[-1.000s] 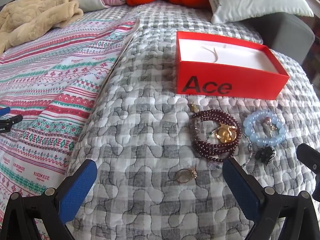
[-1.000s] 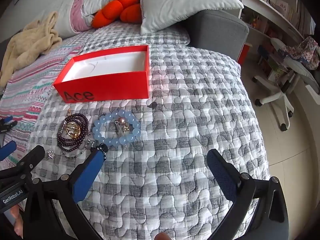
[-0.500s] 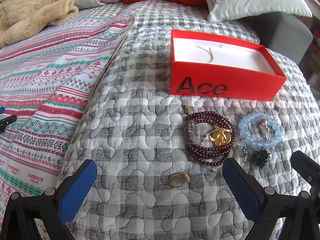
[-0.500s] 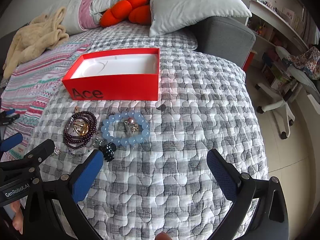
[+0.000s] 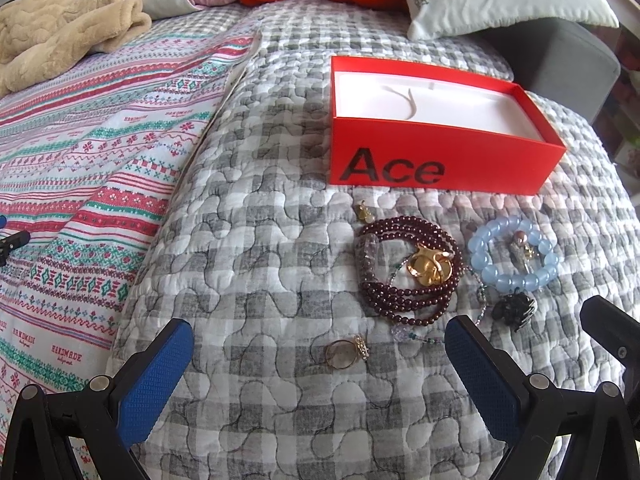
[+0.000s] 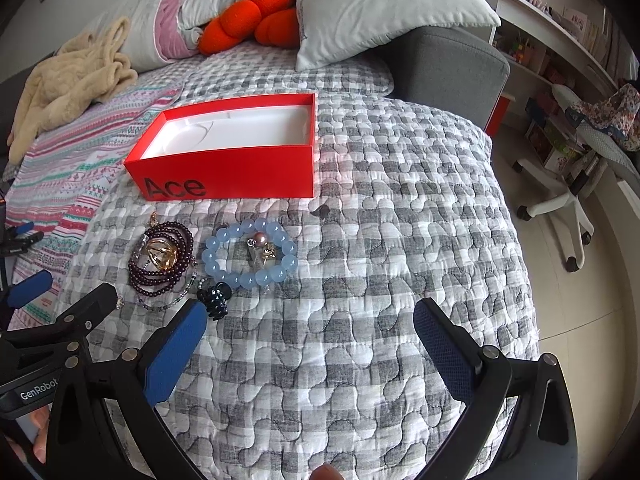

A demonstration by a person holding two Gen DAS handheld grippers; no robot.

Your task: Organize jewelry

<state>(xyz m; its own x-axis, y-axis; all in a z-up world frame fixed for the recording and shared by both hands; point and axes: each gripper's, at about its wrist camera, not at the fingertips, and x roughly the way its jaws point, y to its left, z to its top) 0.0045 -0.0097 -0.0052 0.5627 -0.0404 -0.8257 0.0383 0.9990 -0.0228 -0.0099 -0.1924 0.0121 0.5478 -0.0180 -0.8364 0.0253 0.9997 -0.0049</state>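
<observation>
An open red "Ace" box point(image 5: 440, 160) point(image 6: 240, 168) with a white inside sits on the grey checked quilt. In front of it lie a dark red bead bracelet point(image 5: 404, 276) point(image 6: 160, 258) with a gold ornament point(image 5: 426, 266), a light blue bead bracelet point(image 5: 514, 254) point(image 6: 250, 254), a black clip point(image 5: 514, 308) point(image 6: 216, 298) and a gold ring point(image 5: 344, 352). My left gripper point(image 5: 316, 368) is open, with the ring between its fingertips. My right gripper point(image 6: 308, 344) is open and empty, just in front of the blue bracelet.
A striped patterned cover point(image 5: 80, 168) lies left of the quilt. A beige blanket point(image 5: 68, 28), orange cushions point(image 6: 256, 16) and a white pillow point(image 6: 384, 4) lie at the back. The bed's right edge drops to the floor beside an office chair point(image 6: 568, 196).
Both grippers have moved forward, closer to the jewelry and box. The ring now lies between the left fingertips. Both stay open.
</observation>
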